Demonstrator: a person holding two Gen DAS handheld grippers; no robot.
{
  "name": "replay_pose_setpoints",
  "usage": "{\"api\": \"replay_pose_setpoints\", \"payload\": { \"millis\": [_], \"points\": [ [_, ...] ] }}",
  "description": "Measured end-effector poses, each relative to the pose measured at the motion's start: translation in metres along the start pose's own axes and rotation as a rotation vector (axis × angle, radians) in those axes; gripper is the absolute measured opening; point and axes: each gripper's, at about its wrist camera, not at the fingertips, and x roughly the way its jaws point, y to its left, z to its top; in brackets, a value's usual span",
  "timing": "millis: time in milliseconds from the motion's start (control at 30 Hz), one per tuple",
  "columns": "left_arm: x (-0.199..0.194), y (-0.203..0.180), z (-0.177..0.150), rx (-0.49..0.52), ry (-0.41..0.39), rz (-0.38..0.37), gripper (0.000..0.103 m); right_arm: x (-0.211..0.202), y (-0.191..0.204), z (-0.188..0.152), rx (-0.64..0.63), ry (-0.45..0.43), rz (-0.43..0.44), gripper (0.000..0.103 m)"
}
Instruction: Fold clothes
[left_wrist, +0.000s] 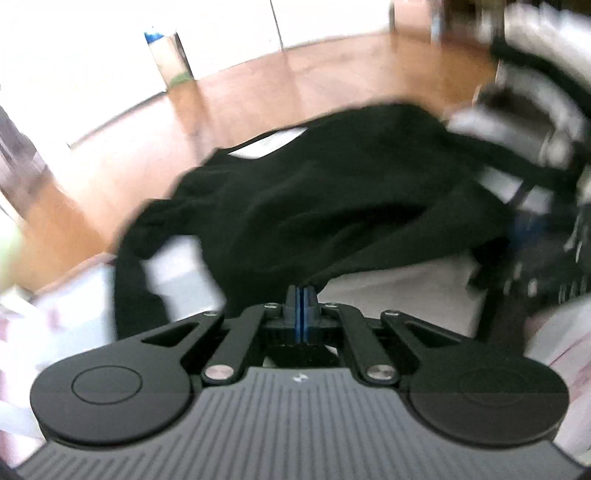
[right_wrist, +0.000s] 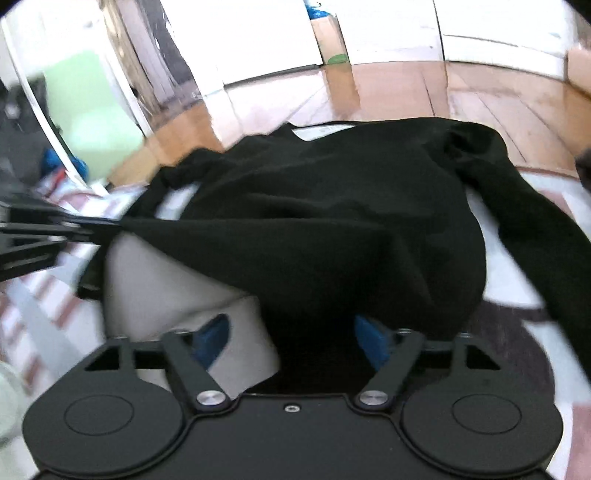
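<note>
Bright, overexposed walls, motion blur, fisheye edges

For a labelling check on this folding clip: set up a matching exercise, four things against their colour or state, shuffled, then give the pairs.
Column one:
1. left gripper
2. right gripper
3. garment
4. floor

Column two:
A. brown wood
B. jaws shut on a pinch of cloth
C. black, crumpled
D. jaws spread wide, cloth draped between them

Pairs: 1-B, 2-D, 3-C, 4-A
</note>
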Motion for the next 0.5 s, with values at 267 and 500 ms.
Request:
{"api": "replay_pose_setpoints", "payload": {
  "millis": [267, 500],
  "points": [
    [-0.037, 0.004, 0.003, 0.027, -0.125, 0.168, 0.001, -0.029, -0.042, 0.005, 0.301, -0.124, 0.053, 0.014],
    [-0.074, -0.005, 0.006, 0.002, -0.165, 0.180, 0.000, -0.122, -0.027, -0.015, 0.250, -0.009, -0.019, 0.007]
  ]
}}
